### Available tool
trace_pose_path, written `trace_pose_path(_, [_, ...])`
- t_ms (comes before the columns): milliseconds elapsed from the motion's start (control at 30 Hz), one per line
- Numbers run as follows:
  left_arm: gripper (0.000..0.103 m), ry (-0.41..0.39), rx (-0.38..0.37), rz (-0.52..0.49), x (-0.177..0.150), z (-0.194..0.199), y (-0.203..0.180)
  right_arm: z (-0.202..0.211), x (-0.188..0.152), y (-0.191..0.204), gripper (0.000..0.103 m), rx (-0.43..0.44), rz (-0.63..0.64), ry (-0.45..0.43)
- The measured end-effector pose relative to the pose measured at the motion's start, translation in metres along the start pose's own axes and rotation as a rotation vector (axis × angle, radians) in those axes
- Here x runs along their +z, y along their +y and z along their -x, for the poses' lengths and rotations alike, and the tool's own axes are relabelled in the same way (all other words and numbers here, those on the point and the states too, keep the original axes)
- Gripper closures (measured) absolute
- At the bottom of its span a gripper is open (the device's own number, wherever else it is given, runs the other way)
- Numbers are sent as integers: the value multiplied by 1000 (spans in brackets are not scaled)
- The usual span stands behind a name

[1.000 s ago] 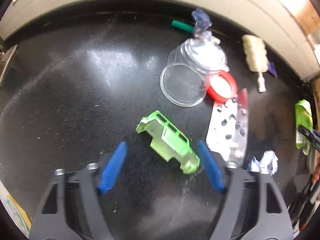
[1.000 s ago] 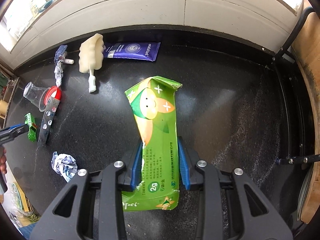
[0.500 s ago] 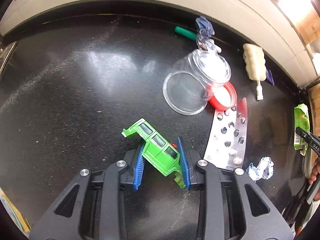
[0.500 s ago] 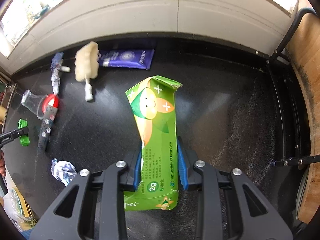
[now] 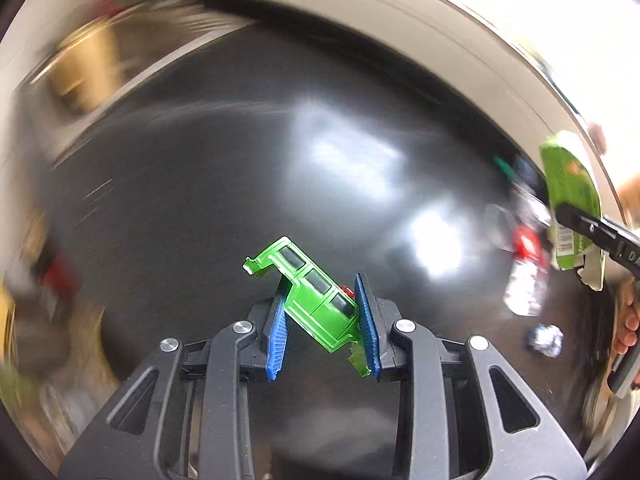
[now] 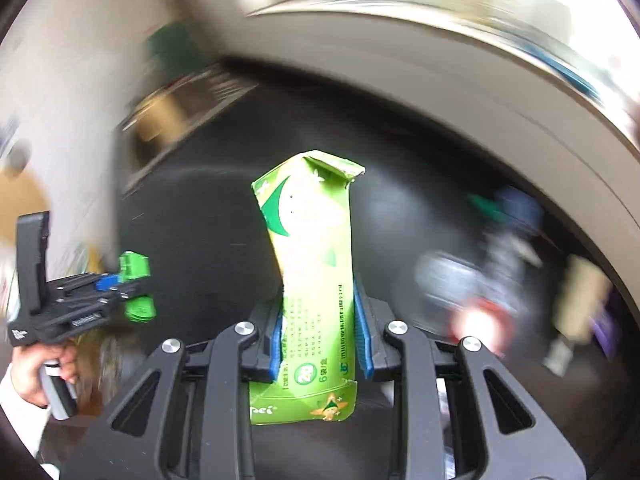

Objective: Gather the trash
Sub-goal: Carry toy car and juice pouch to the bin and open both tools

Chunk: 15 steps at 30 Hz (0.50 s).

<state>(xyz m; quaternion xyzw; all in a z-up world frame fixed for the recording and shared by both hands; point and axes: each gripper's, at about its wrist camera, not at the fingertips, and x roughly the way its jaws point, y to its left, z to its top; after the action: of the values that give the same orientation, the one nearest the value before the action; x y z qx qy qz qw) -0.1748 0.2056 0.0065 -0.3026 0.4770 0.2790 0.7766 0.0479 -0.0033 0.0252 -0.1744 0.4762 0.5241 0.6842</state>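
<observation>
My left gripper is shut on a bright green toy car shell, held tilted above the dark countertop. My right gripper is shut on a flattened green carton that stands up between the blue pads. The right wrist view also catches the left gripper at the left edge with the green car shell in it. From the left wrist, the green carton shows at the right edge in the other gripper. Both views are motion-blurred.
Loose litter lies blurred on the counter at the right: a clear cup, a red lid, a blister pack and a crumpled foil ball. A pale wall ledge runs along the back. A sink-like recess lies far left.
The left gripper closed on the green car shell, lifted it and swung left, away from the cup and blister pack. The right gripper carried the carton up and left too.
</observation>
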Motion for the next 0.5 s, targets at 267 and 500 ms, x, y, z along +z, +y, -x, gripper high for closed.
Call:
trace_pose_path(267, [72,26,113,465,-123,8,190,-142,10,286,75,236,525,269])
trace_pose_path(500, [72,61,79,760,-193,-74,274,-272,-43,404,75,217,756,456])
